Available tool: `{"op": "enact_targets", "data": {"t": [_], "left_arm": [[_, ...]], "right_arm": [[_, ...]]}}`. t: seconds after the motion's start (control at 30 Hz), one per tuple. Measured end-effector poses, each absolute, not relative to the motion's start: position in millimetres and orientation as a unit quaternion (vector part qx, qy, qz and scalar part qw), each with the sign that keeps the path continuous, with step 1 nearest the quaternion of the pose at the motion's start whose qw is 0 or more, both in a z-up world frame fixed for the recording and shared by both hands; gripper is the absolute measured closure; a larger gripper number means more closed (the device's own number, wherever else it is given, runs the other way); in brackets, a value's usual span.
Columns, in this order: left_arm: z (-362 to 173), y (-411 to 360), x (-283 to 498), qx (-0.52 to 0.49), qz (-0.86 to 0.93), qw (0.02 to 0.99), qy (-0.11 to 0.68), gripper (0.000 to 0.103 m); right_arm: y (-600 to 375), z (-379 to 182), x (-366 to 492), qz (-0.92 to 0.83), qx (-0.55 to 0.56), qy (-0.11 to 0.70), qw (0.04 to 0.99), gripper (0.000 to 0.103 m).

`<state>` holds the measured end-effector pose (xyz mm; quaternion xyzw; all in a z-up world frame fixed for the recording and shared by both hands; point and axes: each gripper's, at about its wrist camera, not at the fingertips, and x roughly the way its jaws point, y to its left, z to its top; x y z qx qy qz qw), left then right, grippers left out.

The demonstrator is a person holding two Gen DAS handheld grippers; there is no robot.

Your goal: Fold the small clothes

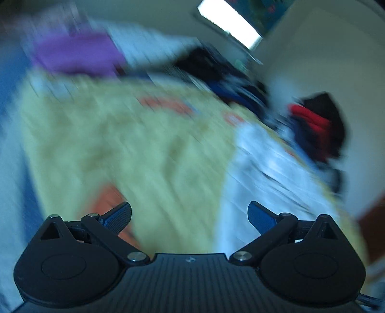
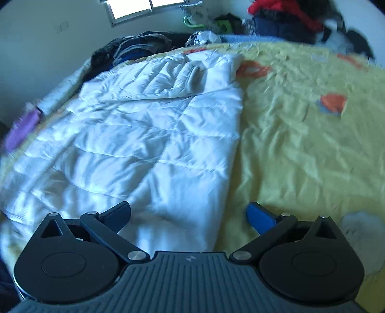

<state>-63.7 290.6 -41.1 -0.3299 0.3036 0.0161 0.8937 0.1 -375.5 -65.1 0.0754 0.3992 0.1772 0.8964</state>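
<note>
A white quilted puffer garment [image 2: 149,134] lies spread flat on a yellow bedspread [image 2: 300,144], with a folded-in part near its top. My right gripper [image 2: 189,216] is open and empty, hovering over the garment's near right edge. In the left wrist view, which is badly blurred by motion, the white garment [image 1: 269,173] shows at the right on the yellow bedspread [image 1: 125,144]. My left gripper [image 1: 190,216] is open and empty above the bedspread, left of the garment.
A pile of dark clothes [image 2: 142,45] lies at the bed's far edge under a window [image 2: 144,7]. A red, navy and black heap [image 2: 286,19] sits at the far right; it also shows in the left wrist view [image 1: 317,125]. A purple item [image 1: 77,53] lies far left.
</note>
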Motion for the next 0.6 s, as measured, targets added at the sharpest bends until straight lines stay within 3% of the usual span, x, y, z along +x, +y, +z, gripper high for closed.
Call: {"op": "enact_targets", "data": {"t": [0.23,0.43,0.6], "left_arm": [[-79,263,-36,-0.39,-0.07,0.841,0.368,0.0],[-91,256,-26,-0.419,-0.124,0.809,0.393,0.0],[-90,243,-18,-0.415,-0.149,0.8,0.407,0.0]], "right_arm": [[-397,-64,5,0.224,0.234,0.452,0.831,0.001],[-416,-84,6,0.271,0.381,0.512,0.721,0.002],[-416,-87,2,0.276,0.405,0.509,0.707,0.001]]}}
